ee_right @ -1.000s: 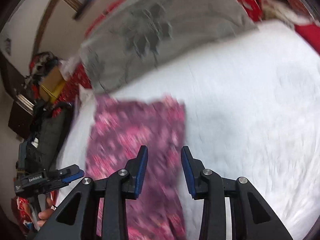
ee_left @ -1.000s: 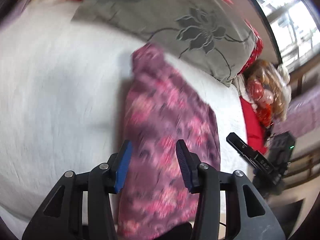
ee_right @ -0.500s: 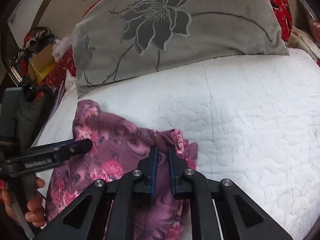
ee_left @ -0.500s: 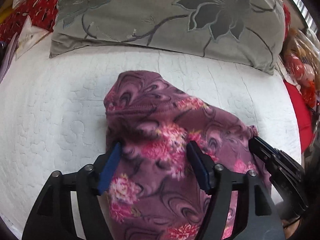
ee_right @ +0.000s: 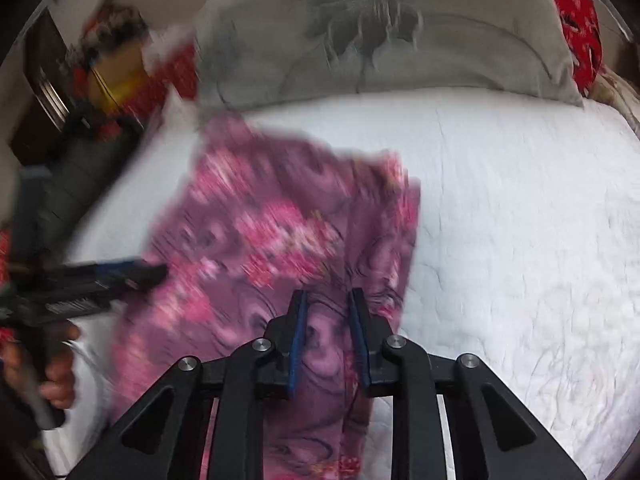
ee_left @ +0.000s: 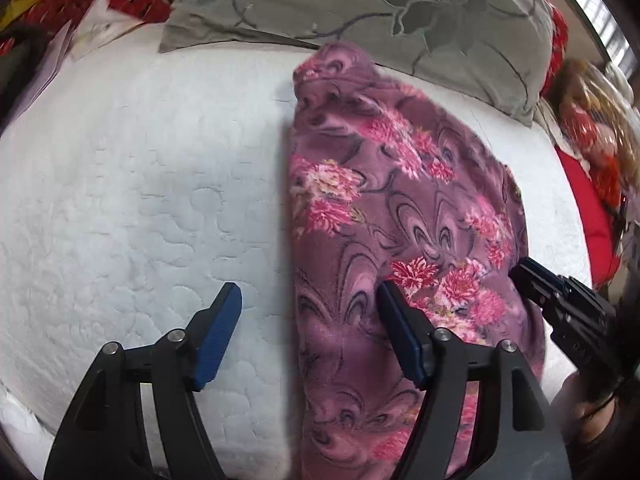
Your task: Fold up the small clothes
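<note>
A purple garment with pink flowers [ee_left: 400, 200] lies on the white quilted bedspread [ee_left: 140, 200], its far end near the pillow. My left gripper [ee_left: 308, 288] hovers over the garment's left edge with its jaws opening wide. One finger is over bare quilt and the other over the cloth, and neither pad presses on it. My right gripper [ee_right: 328, 293] is low over the garment [ee_right: 272, 232] near its right edge. Its jaws are opening, with a fold of cloth showing in the narrow gap and no pad pressing it. Each gripper shows in the other's view, the right gripper [ee_left: 560, 304] and the left gripper [ee_right: 132, 272].
A large grey pillow with a flower pattern [ee_left: 400, 0] lies across the head of the bed [ee_right: 380, 32]. Red fabric and cluttered items [ee_left: 592, 216] crowd the right side. A person's hand [ee_right: 60, 380] holds the left gripper's handle. Bare quilt [ee_right: 520, 240] stretches to the right.
The right gripper was shut on the garment's edge half a second ago and has parted its jaws. The left gripper has widened and shifted left, so one finger is now over bare quilt.
</note>
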`<state>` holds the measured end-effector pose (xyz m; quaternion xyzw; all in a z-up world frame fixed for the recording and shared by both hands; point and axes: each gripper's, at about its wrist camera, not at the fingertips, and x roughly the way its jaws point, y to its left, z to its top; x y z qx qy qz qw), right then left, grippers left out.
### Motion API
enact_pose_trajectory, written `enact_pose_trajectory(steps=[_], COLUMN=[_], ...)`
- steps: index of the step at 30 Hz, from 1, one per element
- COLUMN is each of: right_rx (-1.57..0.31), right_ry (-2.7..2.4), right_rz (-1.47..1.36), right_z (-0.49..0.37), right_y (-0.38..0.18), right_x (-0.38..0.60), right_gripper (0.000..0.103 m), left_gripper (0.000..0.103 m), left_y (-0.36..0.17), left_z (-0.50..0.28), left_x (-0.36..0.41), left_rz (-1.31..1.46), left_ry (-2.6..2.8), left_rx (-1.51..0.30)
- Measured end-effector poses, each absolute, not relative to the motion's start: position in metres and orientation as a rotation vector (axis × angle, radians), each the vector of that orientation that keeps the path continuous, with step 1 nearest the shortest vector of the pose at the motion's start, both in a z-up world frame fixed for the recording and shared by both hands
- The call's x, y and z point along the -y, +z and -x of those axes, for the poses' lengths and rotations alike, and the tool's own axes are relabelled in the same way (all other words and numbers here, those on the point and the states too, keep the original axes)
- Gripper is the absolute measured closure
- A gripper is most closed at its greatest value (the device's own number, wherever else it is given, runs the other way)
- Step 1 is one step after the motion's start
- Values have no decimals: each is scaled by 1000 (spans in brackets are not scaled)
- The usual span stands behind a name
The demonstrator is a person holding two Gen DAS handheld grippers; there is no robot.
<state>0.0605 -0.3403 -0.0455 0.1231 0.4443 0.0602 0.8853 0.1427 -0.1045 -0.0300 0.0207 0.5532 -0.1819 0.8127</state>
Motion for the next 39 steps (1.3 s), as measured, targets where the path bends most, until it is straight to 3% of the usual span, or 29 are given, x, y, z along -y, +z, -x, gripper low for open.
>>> enact_pose_trajectory(steps=[5, 8, 10, 20, 22, 30, 35, 39], right_rx=[-889, -925, -983, -987, -1007, -946, -1042, -979], right_ry=[177, 168, 131, 100, 97, 88, 42, 41], right_rz=[-243, -201, -148, -158, -170, -208, -146, -211], right_z=[-31, -16, -14, 15, 17, 31, 32, 47], right_y=[-14, -29, -49, -46, -57, -37, -63, -54], right_x=[326, 316, 313, 317, 319, 319, 315, 326], right_gripper=[78, 69, 69, 68, 64, 61, 60, 57], left_gripper=[32, 28, 27, 26, 25, 25, 26, 26], left_y=[-14, -32, -34, -32, -32, -32, -29, -39], left_z=[-105, -86, -81, -78, -78, -72, -66, -57], left_x=[99, 107, 109, 108, 108, 106, 97, 80], left_rz=[-136, -181, -185, -177, -180, -197, -160, -107], left_ry=[-391, -394, -383, -368, -366, -372, -401, -445], left_rx=[-1123, -1117, -1114, -1124, -1131, -1147, -1195, -1230])
